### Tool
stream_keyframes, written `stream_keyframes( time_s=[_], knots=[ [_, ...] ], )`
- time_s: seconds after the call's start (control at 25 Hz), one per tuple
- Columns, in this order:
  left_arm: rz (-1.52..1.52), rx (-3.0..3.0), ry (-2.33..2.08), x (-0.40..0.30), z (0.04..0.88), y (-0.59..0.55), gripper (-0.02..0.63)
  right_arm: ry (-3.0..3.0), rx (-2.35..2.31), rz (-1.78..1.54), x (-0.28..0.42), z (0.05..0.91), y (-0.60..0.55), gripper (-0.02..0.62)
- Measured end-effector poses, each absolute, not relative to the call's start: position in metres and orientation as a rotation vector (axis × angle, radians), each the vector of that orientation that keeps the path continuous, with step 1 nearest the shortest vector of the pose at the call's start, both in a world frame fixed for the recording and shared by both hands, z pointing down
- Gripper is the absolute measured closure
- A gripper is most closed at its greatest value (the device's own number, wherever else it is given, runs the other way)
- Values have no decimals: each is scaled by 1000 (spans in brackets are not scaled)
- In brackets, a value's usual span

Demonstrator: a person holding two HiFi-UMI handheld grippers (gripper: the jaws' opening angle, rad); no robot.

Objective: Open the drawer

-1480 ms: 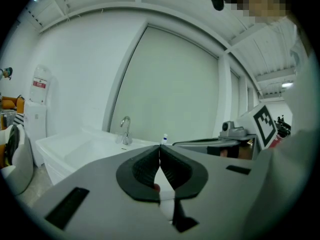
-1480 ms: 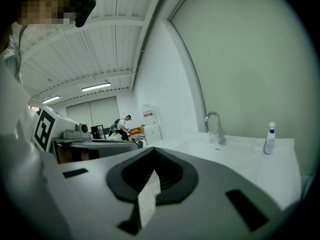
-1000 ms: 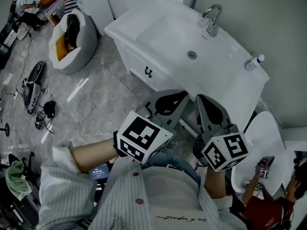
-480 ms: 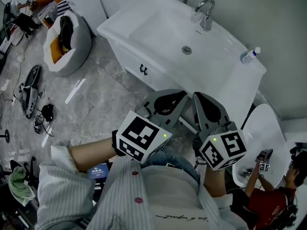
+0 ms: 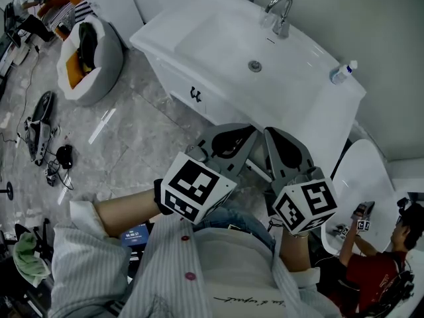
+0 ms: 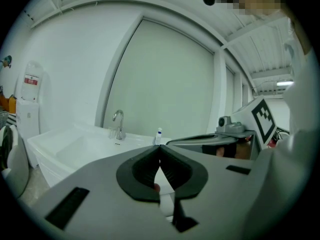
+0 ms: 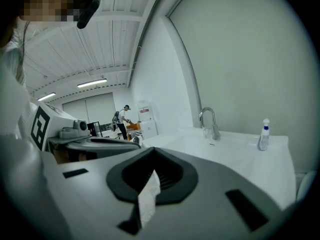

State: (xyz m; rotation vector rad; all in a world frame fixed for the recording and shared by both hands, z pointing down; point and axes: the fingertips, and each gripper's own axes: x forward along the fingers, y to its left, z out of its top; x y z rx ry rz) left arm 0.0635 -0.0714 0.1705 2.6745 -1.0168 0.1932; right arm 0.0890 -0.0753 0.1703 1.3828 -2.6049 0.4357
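The left claw and right claw are held side by side, close together, pointing forward and slightly down, each with jaws pressed together.

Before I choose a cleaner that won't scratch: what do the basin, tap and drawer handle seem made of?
Basin: glossy white, probably ceramic or resin, soft sheen. Tap: polished metal, likely chrome, bright reflections. Drawer handle: dark, perhaps metal; too small to tell.

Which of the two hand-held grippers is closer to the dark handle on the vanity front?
The left hand-held gripper: the dark handle lies up-left of it, while the right hand-held gripper sits farther right.
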Motion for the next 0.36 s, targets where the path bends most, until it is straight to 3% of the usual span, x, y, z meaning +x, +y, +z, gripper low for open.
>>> stream_keyframes(
  time_s=[0.36],
  knots=[
    [206, 2686, -984, 70, 173, -66, 589, -2594, 1413, 450, 95, 171, -72, 588]
  ],
)
